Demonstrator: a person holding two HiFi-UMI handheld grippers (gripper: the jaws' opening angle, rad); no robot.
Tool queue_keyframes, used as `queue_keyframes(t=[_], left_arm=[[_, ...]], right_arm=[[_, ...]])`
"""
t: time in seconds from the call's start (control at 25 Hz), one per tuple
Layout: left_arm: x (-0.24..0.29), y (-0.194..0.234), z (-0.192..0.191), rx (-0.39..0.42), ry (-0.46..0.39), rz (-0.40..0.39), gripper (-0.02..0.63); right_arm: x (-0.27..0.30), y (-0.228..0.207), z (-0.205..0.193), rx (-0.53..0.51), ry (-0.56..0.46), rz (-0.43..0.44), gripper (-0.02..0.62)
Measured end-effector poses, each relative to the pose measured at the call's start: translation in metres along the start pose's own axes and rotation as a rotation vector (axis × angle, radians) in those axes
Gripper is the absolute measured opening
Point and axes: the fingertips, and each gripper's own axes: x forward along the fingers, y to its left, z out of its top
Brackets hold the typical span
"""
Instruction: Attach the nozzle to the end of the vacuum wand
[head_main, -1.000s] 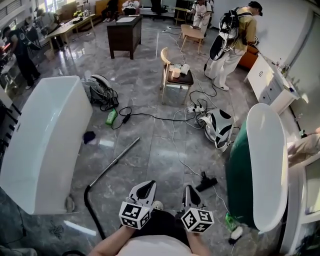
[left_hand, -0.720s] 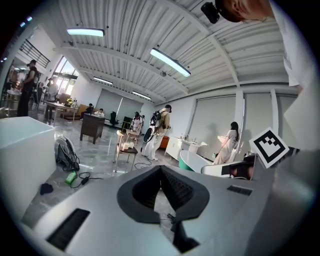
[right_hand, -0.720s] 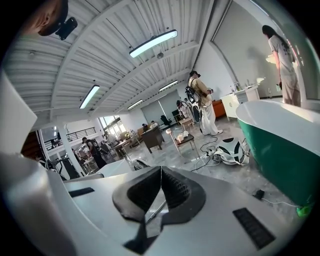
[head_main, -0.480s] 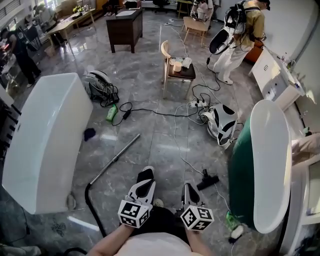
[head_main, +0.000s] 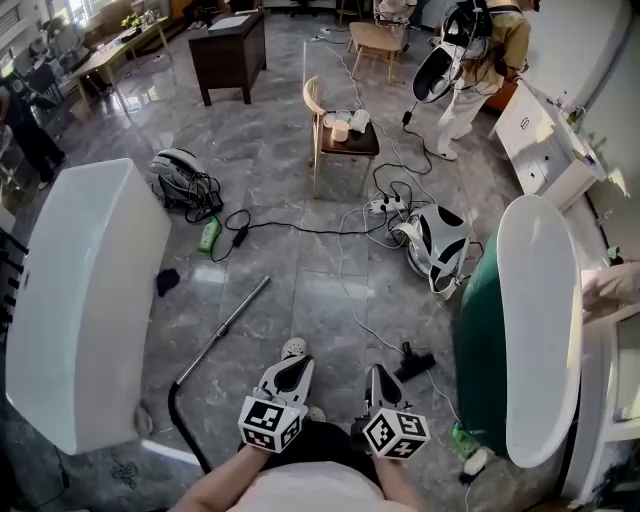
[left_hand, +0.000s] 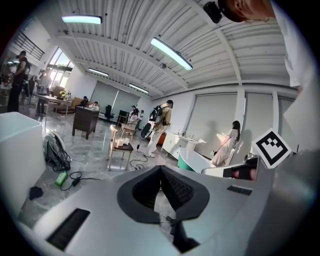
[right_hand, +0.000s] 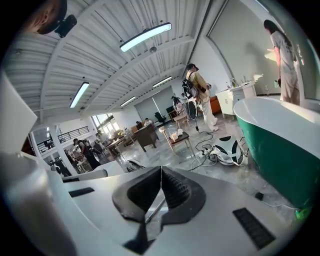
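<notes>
Bright ceiling strip lighting, glossy floor glare, fisheye edges.

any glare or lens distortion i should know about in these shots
Head view: glossy floor throws pale reflections, edges bow outward. Left gripper view: heavy fisheye, black corners, ceiling light blown out. Right gripper view: same fisheye, green bathtub warped.

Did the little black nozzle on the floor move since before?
No. The nozzle lies on the same patch of floor, just left of the green tub, no closer to it and no farther than before.

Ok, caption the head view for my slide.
Left gripper and right gripper shut, empty; wand and nozzle apart on floor.
</notes>
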Motion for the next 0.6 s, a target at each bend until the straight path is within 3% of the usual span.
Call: queue_keyframes(t=[0.6], left_arm=[[0.1,0.084,0.084,0.008,0.017,-0.106,0.009]], right_arm=[[0.115,0.011,0.088,-0.041,-0.071,-0.036,0.015]])
